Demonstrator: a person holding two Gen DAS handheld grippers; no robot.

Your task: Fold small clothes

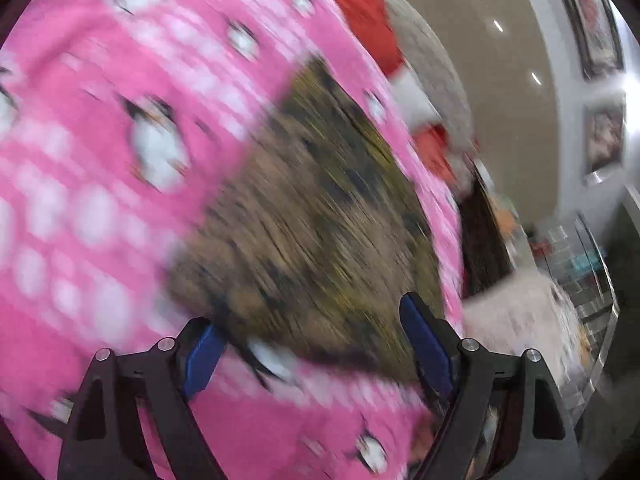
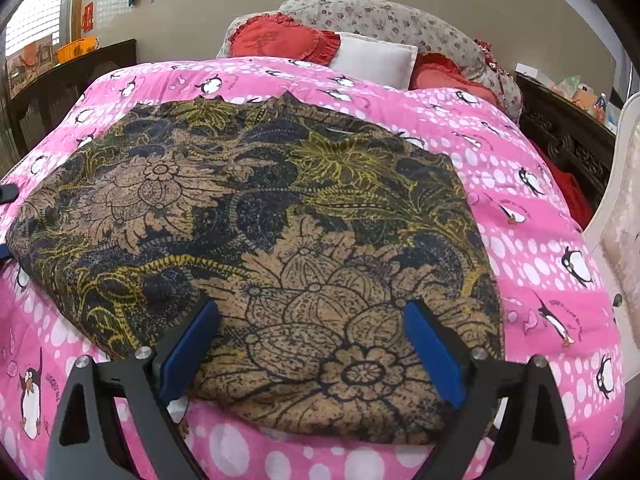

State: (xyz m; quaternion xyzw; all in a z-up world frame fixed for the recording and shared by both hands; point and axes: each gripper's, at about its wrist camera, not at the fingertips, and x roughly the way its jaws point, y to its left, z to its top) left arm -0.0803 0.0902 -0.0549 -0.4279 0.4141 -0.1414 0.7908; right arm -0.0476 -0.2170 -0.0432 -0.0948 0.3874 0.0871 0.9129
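Observation:
A brown, black and yellow floral garment (image 2: 256,232) lies spread flat on a pink penguin-print quilt (image 2: 532,240). My right gripper (image 2: 312,344) hovers over the garment's near edge, open, with its blue pads wide apart and nothing pinched. The left wrist view is blurred and tilted. There the same garment (image 1: 312,220) fills the middle, and my left gripper (image 1: 316,344) stands open at its near corner, its pads clear of the cloth. A dark tip with a bit of blue (image 2: 6,196) shows at the garment's left edge in the right wrist view.
Red pillows (image 2: 280,42), a white pillow (image 2: 374,60) and a floral cushion (image 2: 380,16) lie at the head of the bed. Dark carved wooden furniture (image 2: 568,140) stands to the right, a dark cabinet (image 2: 68,76) to the left. A pale padded panel (image 2: 620,248) borders the right side.

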